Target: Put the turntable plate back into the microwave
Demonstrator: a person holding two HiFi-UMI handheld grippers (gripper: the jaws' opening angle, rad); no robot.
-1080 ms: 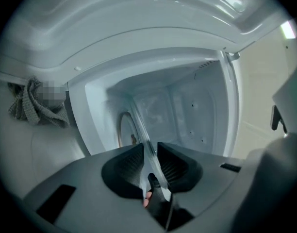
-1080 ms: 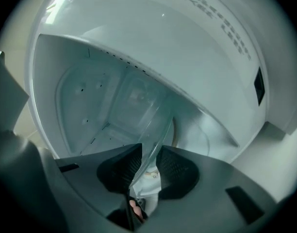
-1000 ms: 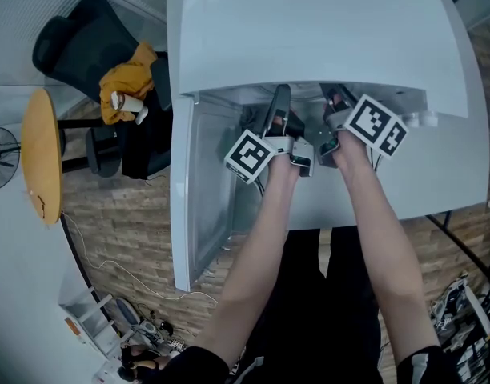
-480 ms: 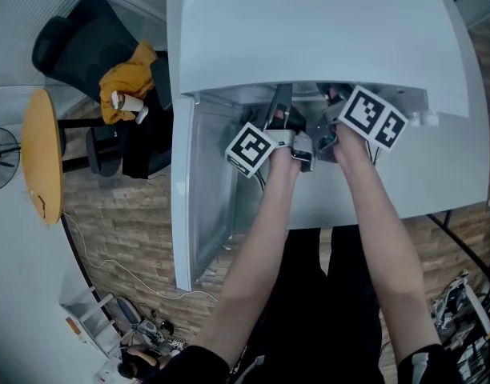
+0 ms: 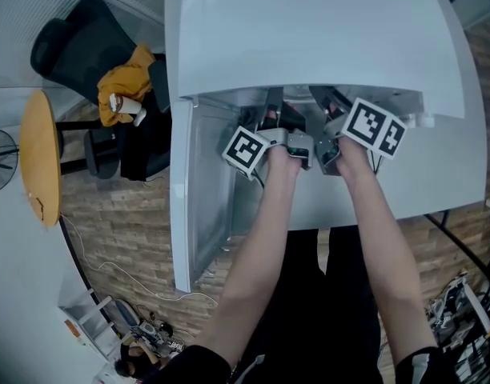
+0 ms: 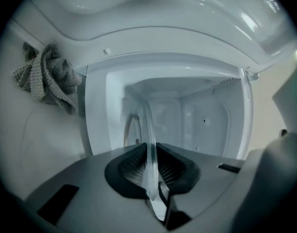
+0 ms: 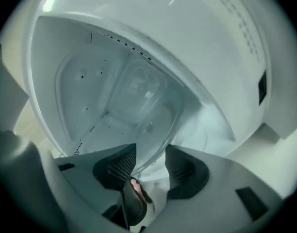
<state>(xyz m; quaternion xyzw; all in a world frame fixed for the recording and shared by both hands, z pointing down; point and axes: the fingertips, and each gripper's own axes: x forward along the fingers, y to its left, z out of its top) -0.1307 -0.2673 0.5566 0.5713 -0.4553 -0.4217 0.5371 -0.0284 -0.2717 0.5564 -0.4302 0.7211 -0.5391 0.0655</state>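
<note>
A white table [image 5: 447, 184] carries the open microwave [image 5: 309, 34].

Three cameras: one above the microwave, two at its mouth.
The head view looks steeply down from well above onto the top of the microwave [image 5: 309, 38] and its open door [image 5: 198, 190], and the inside is hidden from it. The left gripper view sits close at the opening and faces level into the cavity [image 6: 202, 120], with the plate [image 6: 149, 144] edge-on right before it. The right gripper view is just as close but rolled, and it looks slightly down into the same cavity. Both gripper views share the cavity and the plate.
</note>
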